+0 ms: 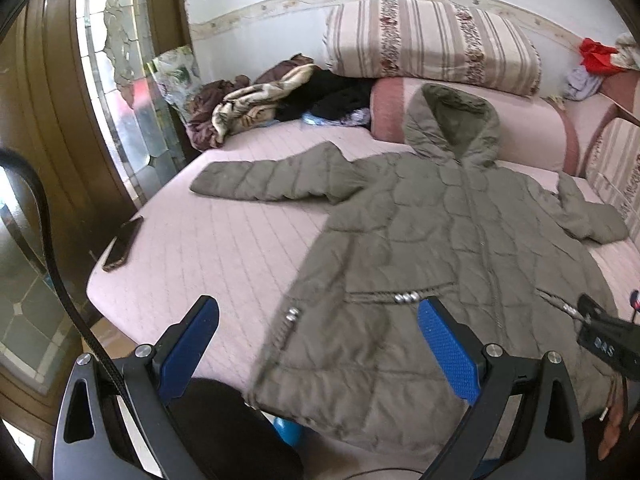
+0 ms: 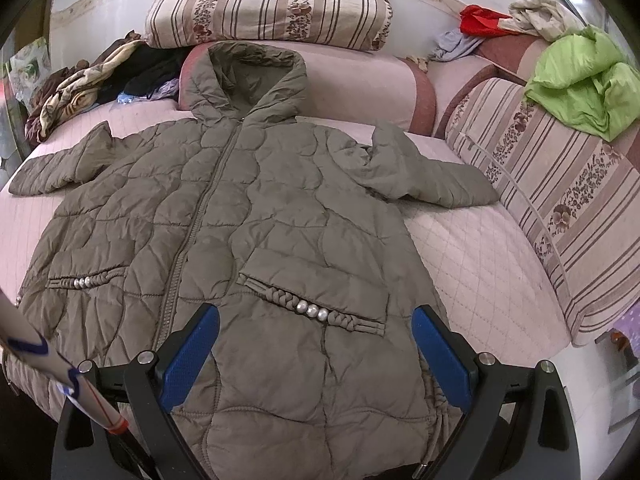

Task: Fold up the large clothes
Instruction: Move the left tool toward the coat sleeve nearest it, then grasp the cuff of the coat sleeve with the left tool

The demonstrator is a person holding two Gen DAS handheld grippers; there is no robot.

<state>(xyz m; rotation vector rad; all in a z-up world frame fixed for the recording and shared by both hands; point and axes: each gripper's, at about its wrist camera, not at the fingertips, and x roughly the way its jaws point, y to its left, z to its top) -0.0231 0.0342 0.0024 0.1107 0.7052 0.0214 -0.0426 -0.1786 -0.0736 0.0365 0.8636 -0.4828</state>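
Note:
A long olive quilted coat (image 2: 256,216) with a hood lies front up and zipped on the pink bed, sleeves spread out to both sides. In the left wrist view the same coat (image 1: 432,248) fills the right half, hem towards me. My left gripper (image 1: 320,328) hangs open above the coat's lower left edge, nothing between its blue pads. My right gripper (image 2: 316,332) hangs open over the right pocket with its pearl trim (image 2: 312,310), holding nothing. The right gripper's black tip (image 1: 600,332) shows at the right edge of the left wrist view.
A phone (image 1: 122,244) lies near the bed's left edge. A heap of clothes (image 1: 280,100) sits at the back left, a striped pillow (image 2: 264,4) behind the hood. A striped cushion (image 2: 560,208) with green fabric (image 2: 580,80) lines the right side. A mirrored door (image 1: 132,100) stands left.

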